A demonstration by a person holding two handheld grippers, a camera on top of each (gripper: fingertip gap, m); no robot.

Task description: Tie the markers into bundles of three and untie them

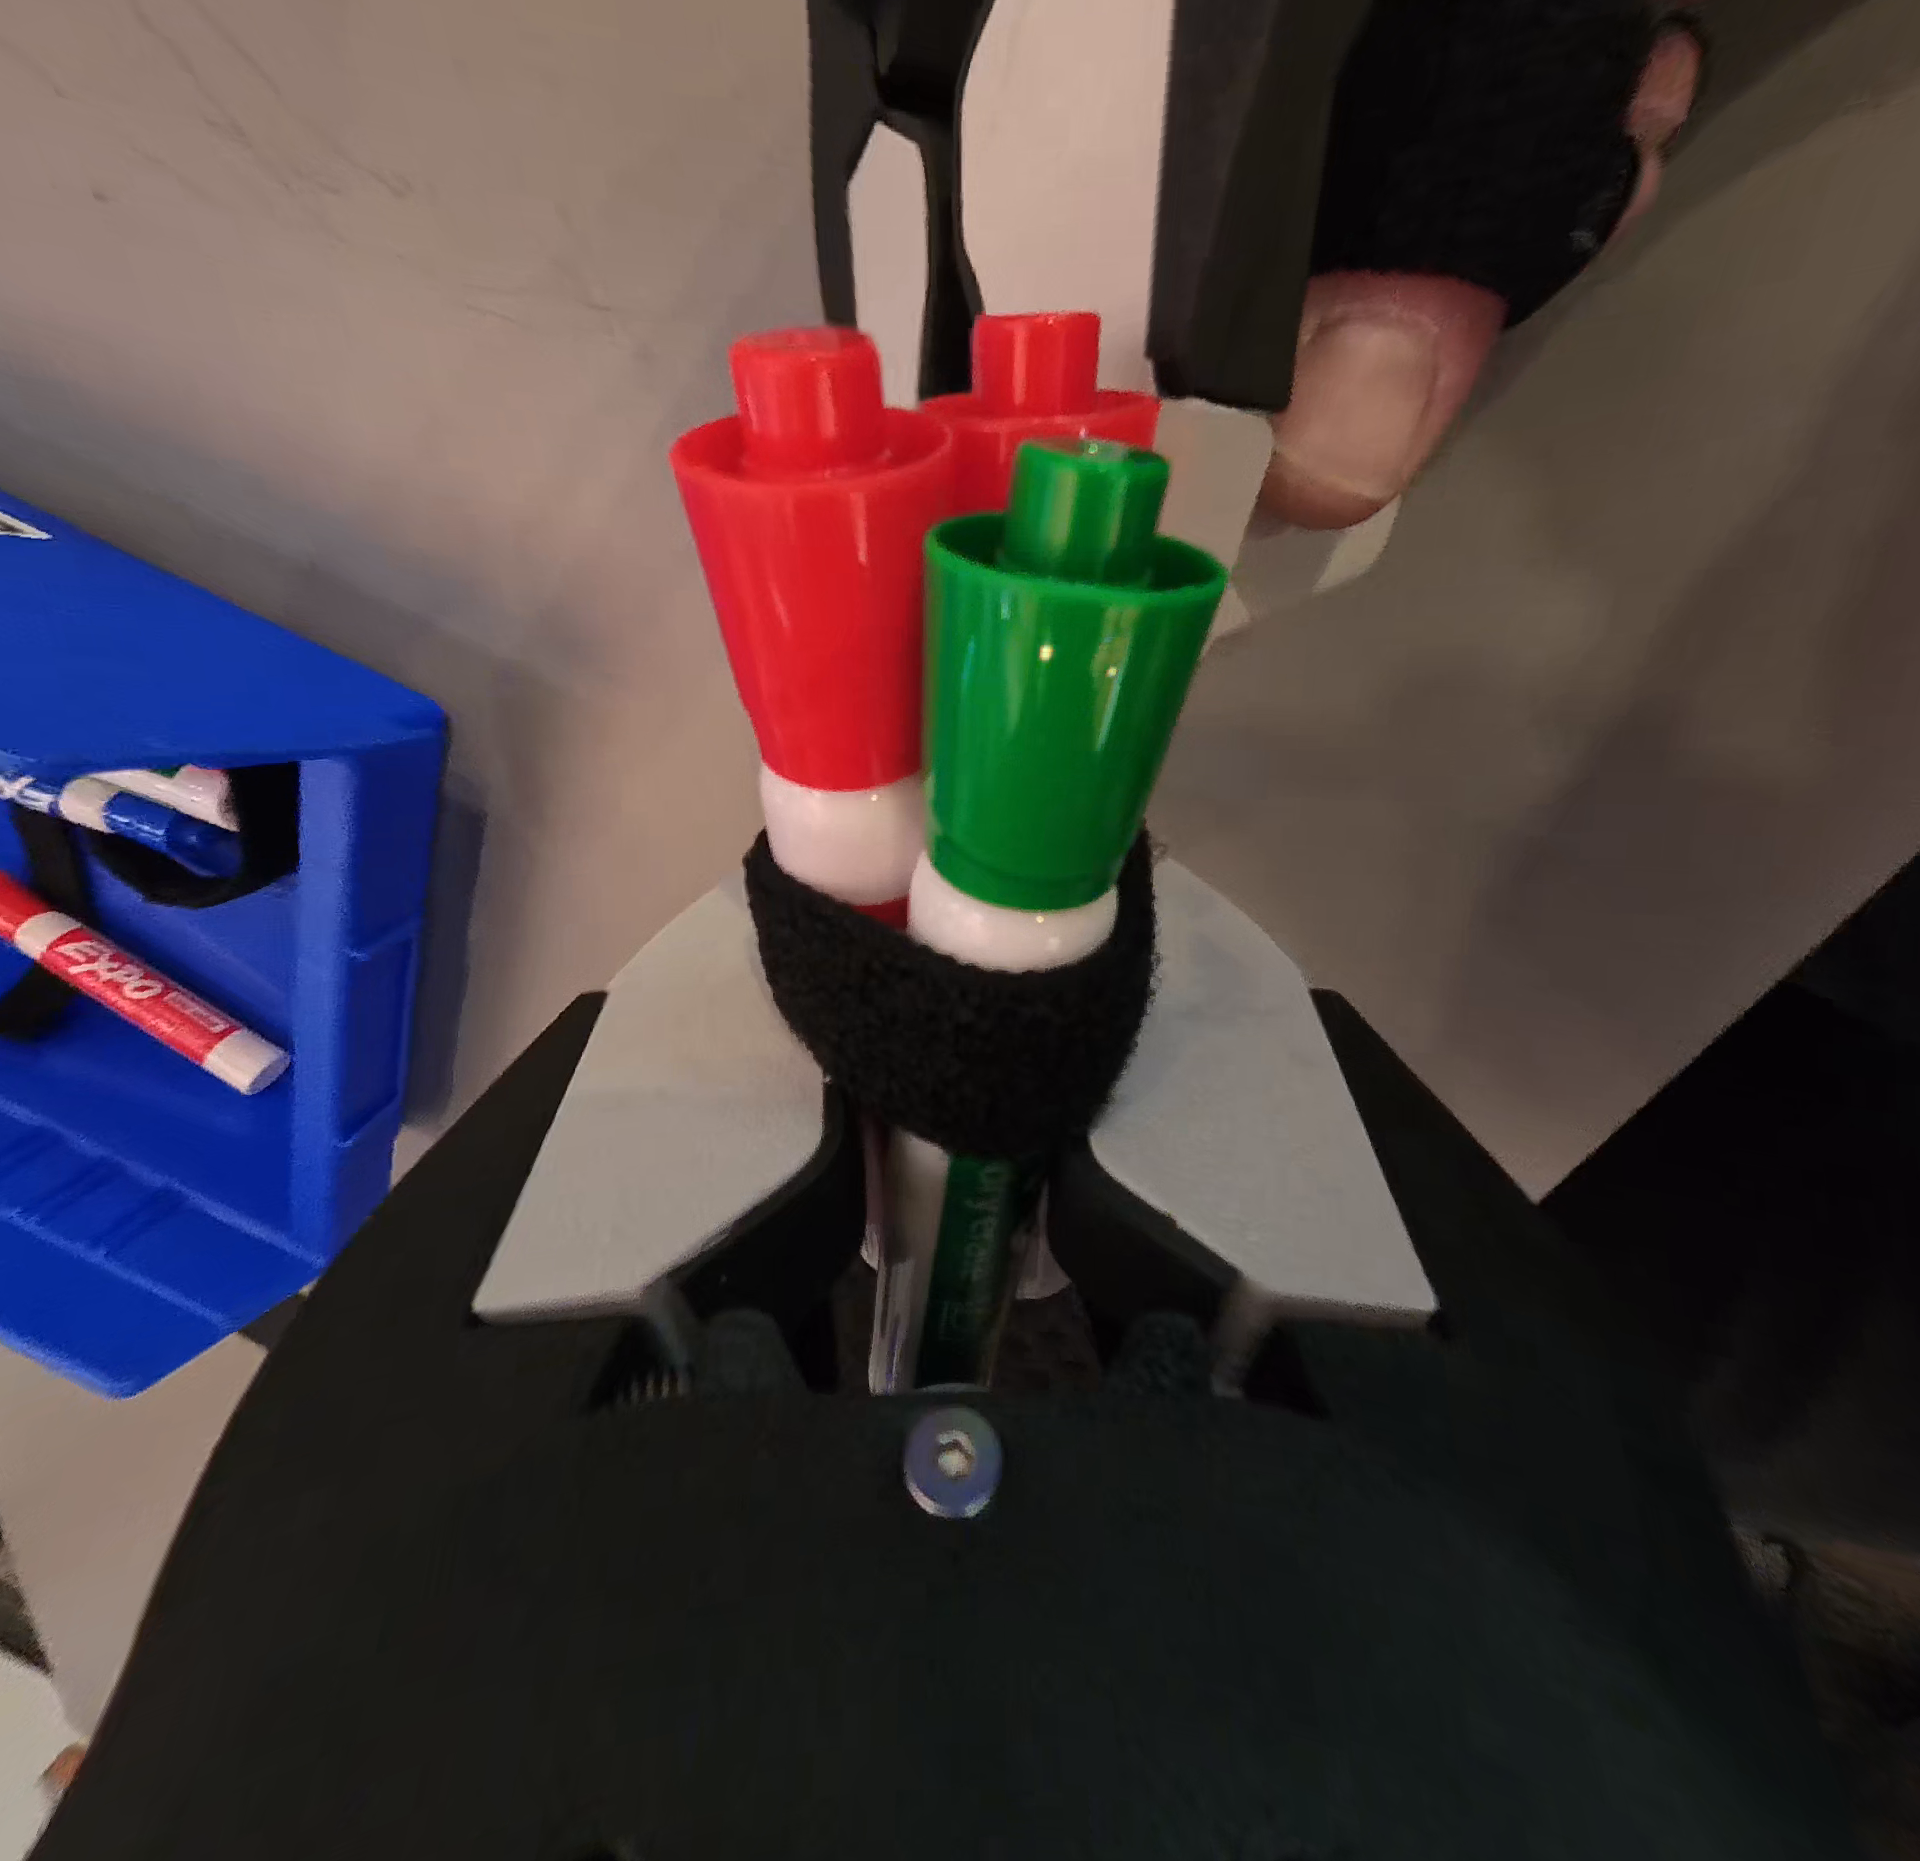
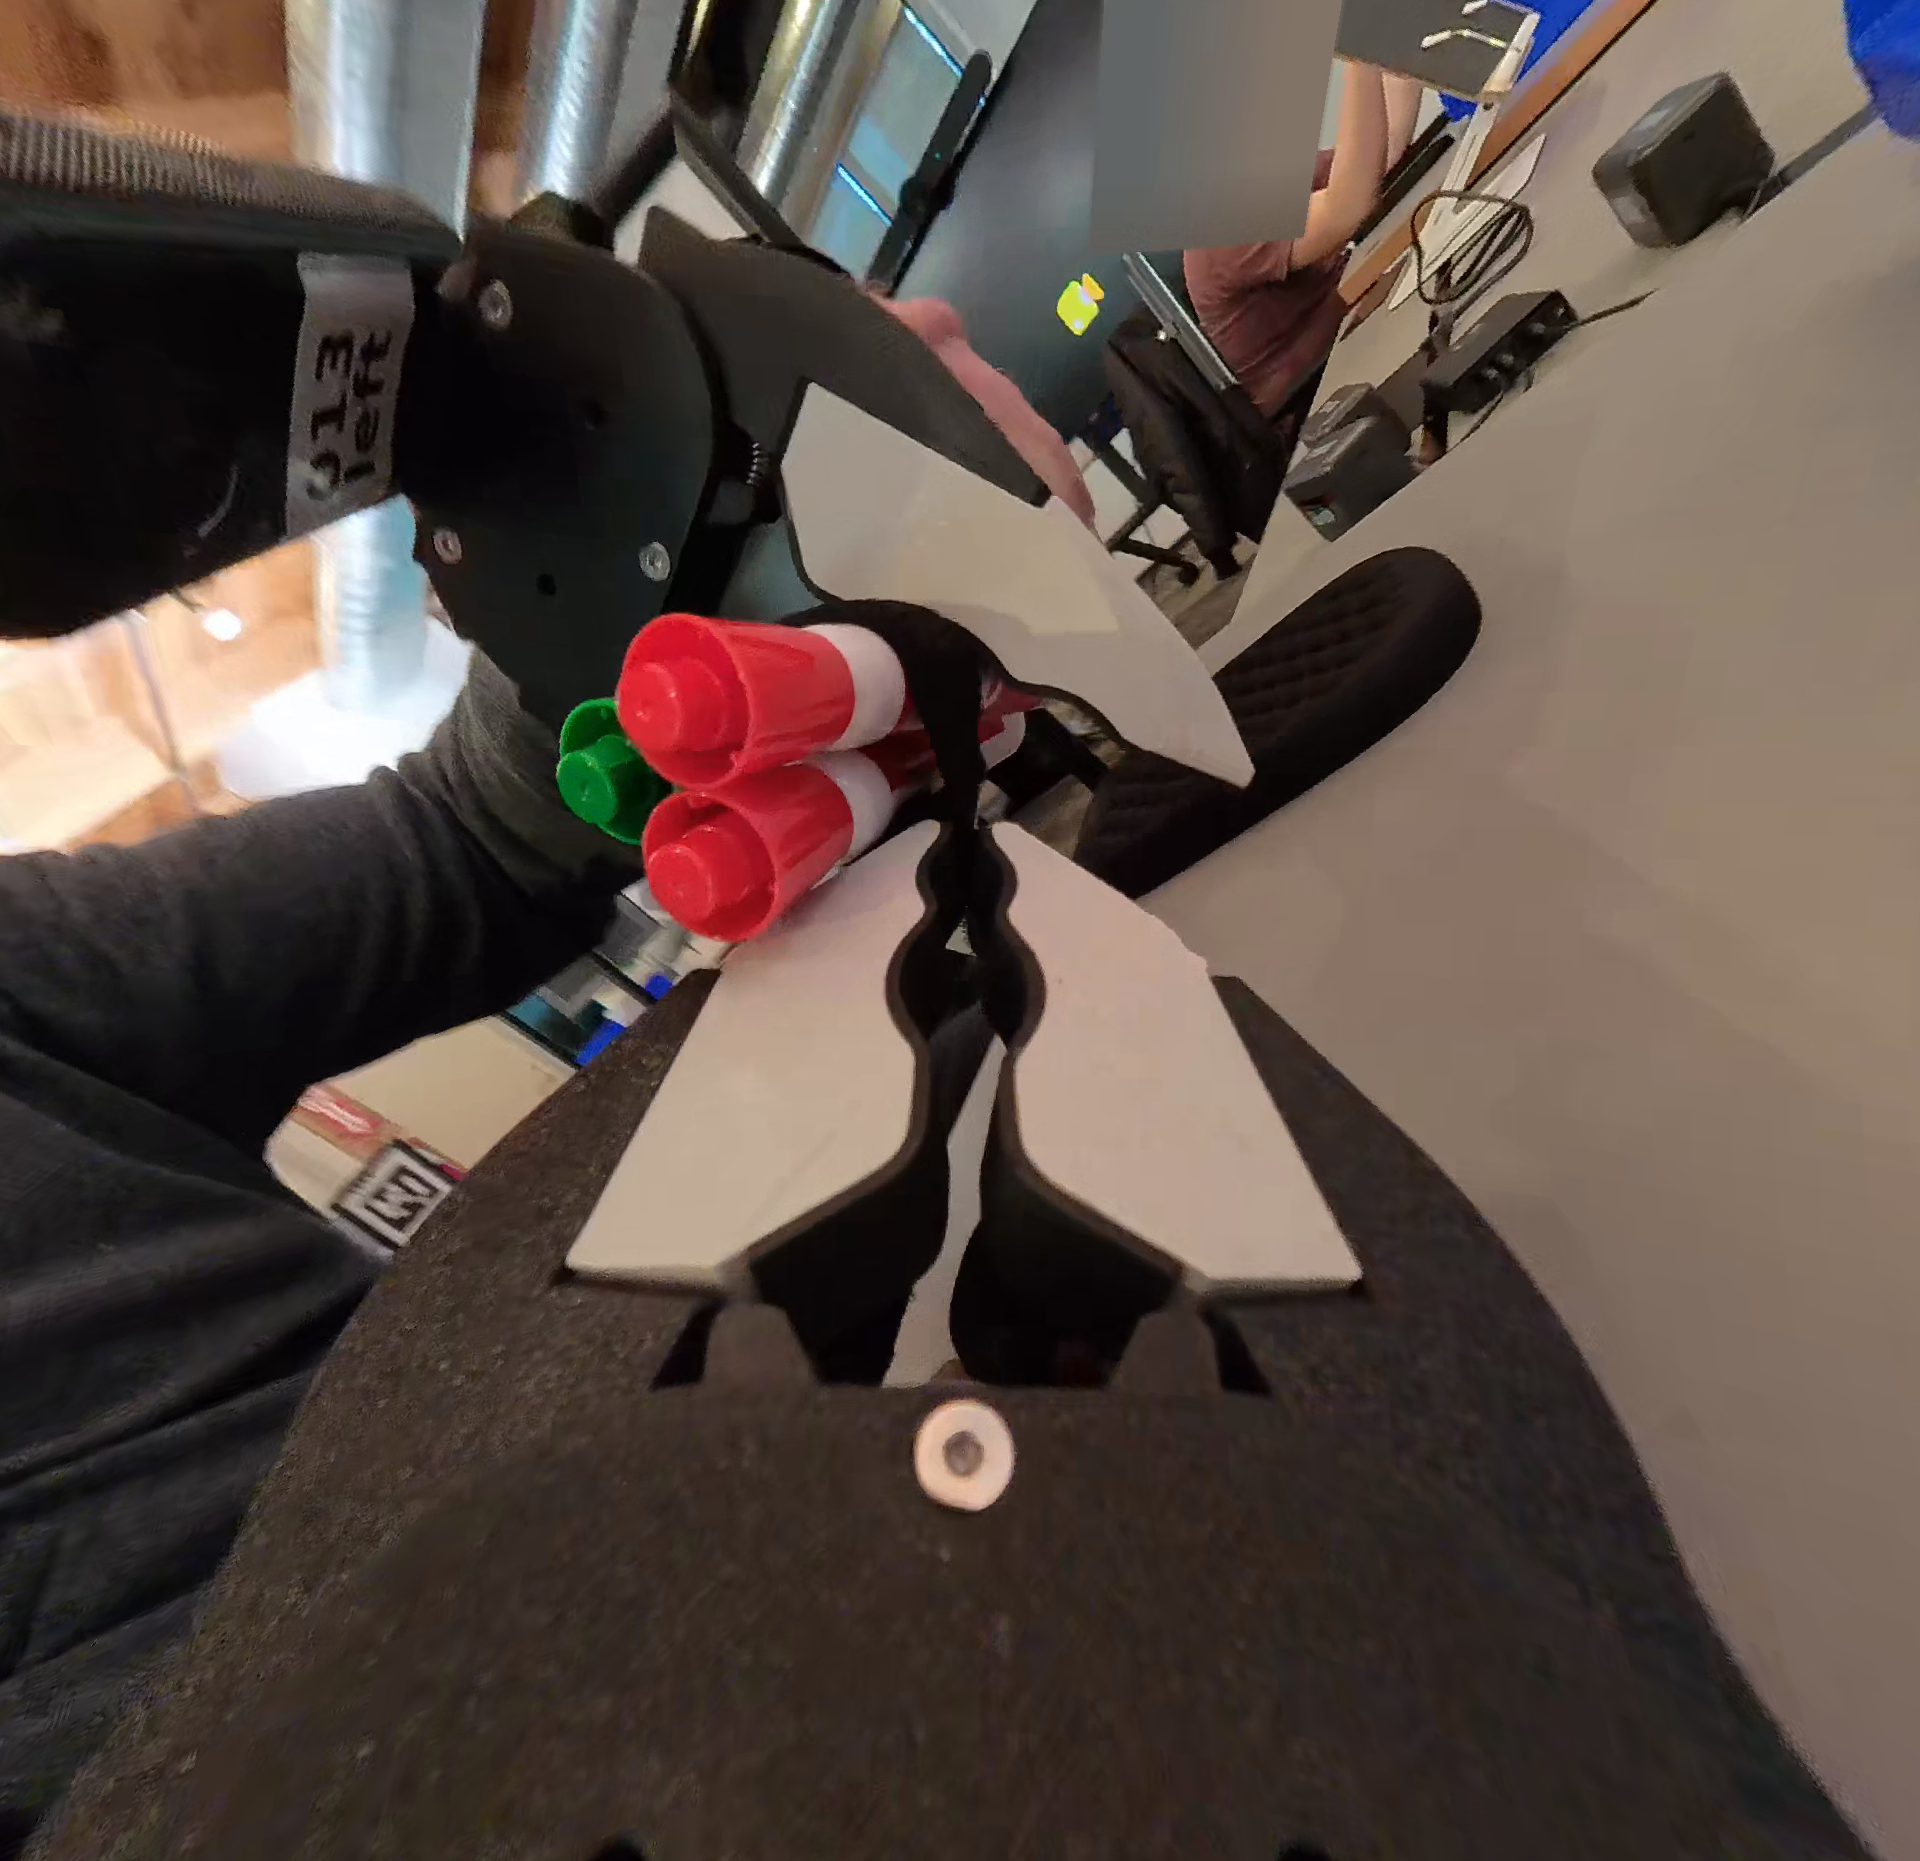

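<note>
Holding: we grip a bundle of three markers (image 1: pixel 935 689), two red-capped and one green-capped, in our left tool (image 1: pixel 956 1105), its fingers closed narrowly on the barrels just below the strap.
Strap: a black fabric strap (image 1: pixel 951 1022) goes around the bundle just under the caps; in the right wrist view its free end (image 2: pixel 961 835) runs away from the bundle.
Right tool: our right tool (image 2: pixel 961 876) is pinched nearly closed on that free end, just beside the bundle's caps.
Bundle place: lifted off the bench (image 1: pixel 312 305), caps pointing away from the left tool.
Progress: we judge this bundle wrapped once. We cannot tell from these views whether the end is being pulled tight to fasten or peeled back to undo.
Left to do: either way the strap end needs finishing, and the other markers wait.
Blue bin: to the left of the bundle, on the bench, a blue bin (image 1: pixel 260 980) holds more markers, including a red one (image 1: pixel 135 1001) and a blue one (image 1: pixel 156 824), with a black strap near them.
Around: beyond the bundle in the right wrist view, a black chair (image 2: pixel 1299 710), dark boxes with cables on the bench, and a seated person farther off.
In the way: the right tool crowds the red caps, so the pull has little room.
</note>
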